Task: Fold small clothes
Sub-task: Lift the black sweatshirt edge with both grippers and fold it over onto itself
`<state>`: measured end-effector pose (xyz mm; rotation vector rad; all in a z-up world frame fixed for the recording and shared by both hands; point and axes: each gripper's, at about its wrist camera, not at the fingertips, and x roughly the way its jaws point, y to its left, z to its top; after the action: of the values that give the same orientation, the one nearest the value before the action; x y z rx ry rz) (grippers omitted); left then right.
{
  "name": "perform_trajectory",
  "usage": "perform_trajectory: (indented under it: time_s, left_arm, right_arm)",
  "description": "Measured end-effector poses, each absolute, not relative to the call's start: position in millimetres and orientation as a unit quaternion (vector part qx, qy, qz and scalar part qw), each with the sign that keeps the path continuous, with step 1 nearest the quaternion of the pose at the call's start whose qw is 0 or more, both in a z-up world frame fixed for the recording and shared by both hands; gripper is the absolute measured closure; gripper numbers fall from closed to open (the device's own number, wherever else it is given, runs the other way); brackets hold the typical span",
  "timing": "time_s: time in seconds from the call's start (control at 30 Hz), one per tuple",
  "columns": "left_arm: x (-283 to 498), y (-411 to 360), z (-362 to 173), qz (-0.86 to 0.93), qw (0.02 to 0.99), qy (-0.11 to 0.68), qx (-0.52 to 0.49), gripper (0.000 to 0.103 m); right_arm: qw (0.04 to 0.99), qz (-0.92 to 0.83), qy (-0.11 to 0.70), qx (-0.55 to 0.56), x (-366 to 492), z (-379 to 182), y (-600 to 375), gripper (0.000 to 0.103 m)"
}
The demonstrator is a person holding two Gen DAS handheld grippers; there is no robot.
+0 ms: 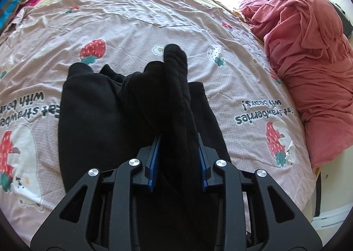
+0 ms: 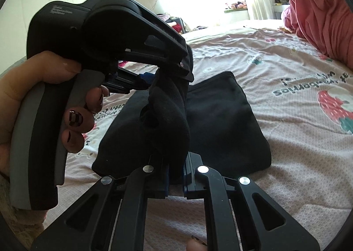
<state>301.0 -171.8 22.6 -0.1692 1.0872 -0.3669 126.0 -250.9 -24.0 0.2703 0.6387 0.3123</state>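
Open bedsheet (image 1: pixel 143 19) beyond the black garment (image 1: pixel 92 118), pink heaped blanket (image 1: pixel 308 63) blocking the right edge

Bedsheet (image 1: pixel 141 21) print reads, upside down, "Eat strawberries with bears!"; gripper (image 2: pixel 169 70) lettering perhaps illegible.

Both tongs (image 1: pixel 178 140) (image 2: pixel 176 163) clamped, angled down.

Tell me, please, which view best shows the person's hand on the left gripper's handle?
The right wrist view: the hand wraps the handle, fingers on the trigger, beside the black garment. The left wrist view shows none of the hand.
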Motion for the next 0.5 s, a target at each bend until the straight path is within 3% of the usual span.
perform_trajectory:
  time_s: [0.1,0.17,0.2,0.23,0.33,0.5]
  left_arm:
    - [299.3,-174.3,21.1,-0.177,0.837,0.511,-0.078,0.078]
    - [297.8,-172.5,22.8,-0.186,0.838,0.504,-0.093,0.064]
    - [297.1,-170.9,24.1,-0.189,0.838,0.501,-0.101,0.047]
    - [296.0,-168.5,26.3,-0.190,0.839,0.498,-0.108,0.041]
    - [291.2,-162.7,35.6,-0.193,0.847,0.482,-0.113,0.041]
    - [276.4,-137.3,48.9,-0.167,0.873,0.447,-0.102,0.041]
  right_arm:
    - [0.926,0.151,0.319,0.137,127.1,-26.4,-252.6,0.094]
    - [0.922,0.150,0.327,0.145,130.6,-29.2,-255.3,0.093]
    - [0.920,0.149,0.331,0.150,131.8,-30.9,-257.0,0.093]
    - [0.917,0.147,0.337,0.156,133.1,-33.1,-259.1,0.093]
    - [0.903,0.150,0.357,0.186,139.0,-41.5,-268.6,0.090]
    - [0.888,0.156,0.375,0.216,144.3,-45.8,-278.3,0.076]
